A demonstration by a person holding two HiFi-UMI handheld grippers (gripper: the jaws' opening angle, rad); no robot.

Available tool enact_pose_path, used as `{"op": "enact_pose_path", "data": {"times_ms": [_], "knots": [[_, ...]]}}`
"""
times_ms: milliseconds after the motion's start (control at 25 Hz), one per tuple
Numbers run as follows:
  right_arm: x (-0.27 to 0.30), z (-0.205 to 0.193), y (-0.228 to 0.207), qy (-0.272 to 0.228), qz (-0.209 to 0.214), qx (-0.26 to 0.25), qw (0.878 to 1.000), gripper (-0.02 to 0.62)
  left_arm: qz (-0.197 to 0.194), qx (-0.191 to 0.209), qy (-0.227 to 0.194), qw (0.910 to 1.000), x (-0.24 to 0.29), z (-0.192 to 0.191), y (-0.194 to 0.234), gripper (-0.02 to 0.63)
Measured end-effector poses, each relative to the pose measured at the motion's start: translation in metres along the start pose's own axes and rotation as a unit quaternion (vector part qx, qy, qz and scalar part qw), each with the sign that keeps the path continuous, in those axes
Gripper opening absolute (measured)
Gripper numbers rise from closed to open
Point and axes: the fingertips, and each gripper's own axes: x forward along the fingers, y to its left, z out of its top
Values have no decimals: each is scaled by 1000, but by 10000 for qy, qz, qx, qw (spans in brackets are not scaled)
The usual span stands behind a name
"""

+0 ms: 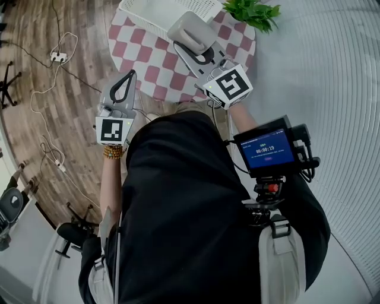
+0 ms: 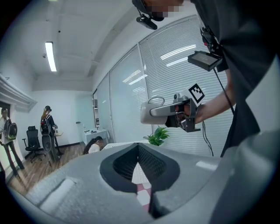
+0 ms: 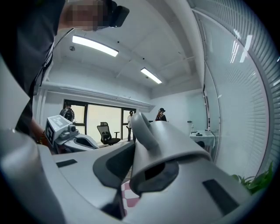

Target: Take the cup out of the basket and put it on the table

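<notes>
left gripper [image 1: 127, 77] is nearest, off the table's near left edge, jaws pinched together on nothing. right gripper [image 1: 191, 48] is clamped on the grey cup [image 1: 191, 29], which sticks out past the jaws over the checked table [image 1: 155, 65], so I'd say the set-down spot is straight below. white basket [image 1: 155, 13] sits just beyond

Your table [image 1: 155, 65] stands straight ahead of you, with the basket [image 1: 154, 15] on its far side and the plant [image 1: 252, 13] to the right of the basket, next to the blinds [image 1: 320, 71] that run along your right. Your right gripper [image 1: 189, 44] is above the table's near right part with the cup [image 1: 191, 29] between its jaws, just on your side of the basket, and your left gripper [image 1: 127, 77] is to its left at the table's near left edge. On the floor [image 1: 77, 35] to your left lie a power strip [image 1: 58, 57] and cables [image 1: 44, 101].
</notes>
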Motion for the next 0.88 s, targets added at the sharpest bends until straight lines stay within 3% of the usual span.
{"op": "enact_pose_path", "data": {"times_ms": [440,880], "knots": [[-16,-39,39,228,233,314,9990,46,-35,-98,53,9999,3,-9,-11,3],[-17,-52,46,374,319,453,9978,46,-40,-157,111,9998,3,-14,-14,3]]}}
